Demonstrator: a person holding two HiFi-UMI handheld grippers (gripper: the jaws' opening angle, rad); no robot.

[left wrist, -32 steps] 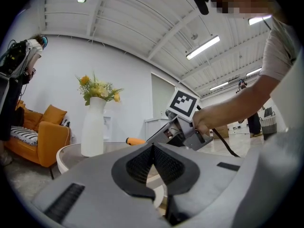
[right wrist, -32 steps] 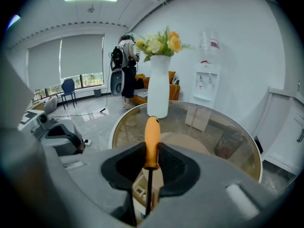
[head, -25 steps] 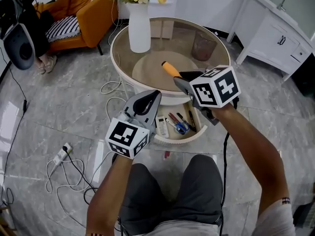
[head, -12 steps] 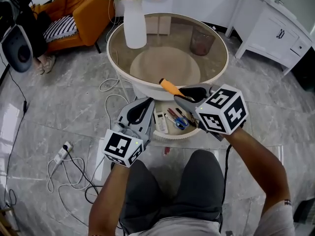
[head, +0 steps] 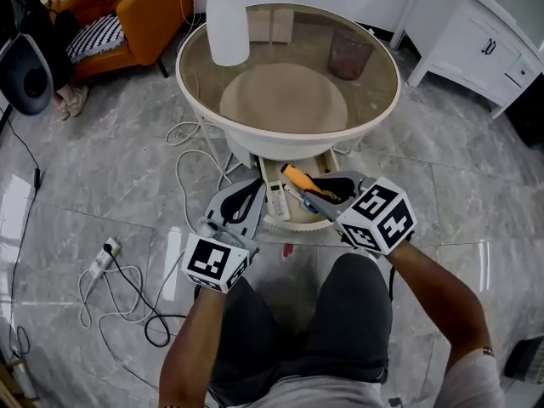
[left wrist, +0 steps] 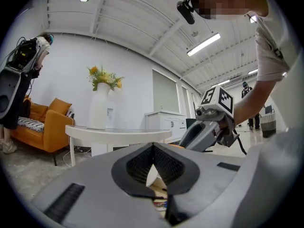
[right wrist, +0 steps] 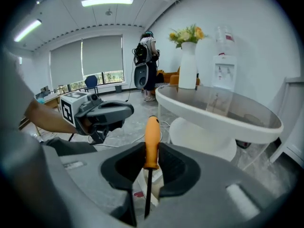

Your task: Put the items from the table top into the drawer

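Right gripper [head: 313, 197] clamps the screwdriver [head: 295, 177] over the open drawer [head: 287, 226], below the table [head: 246, 143] rim. Left gripper [head: 257, 185], closed and empty, hugs the drawer's left edge.

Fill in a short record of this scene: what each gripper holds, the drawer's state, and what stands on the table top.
right gripper: shut on the orange-handled screwdriver, above the drawer
left gripper: jaws together, nothing between them, beside the drawer
drawer: open under the table, with a white remote and pens inside
table: round, glass top; a white vase stands on it
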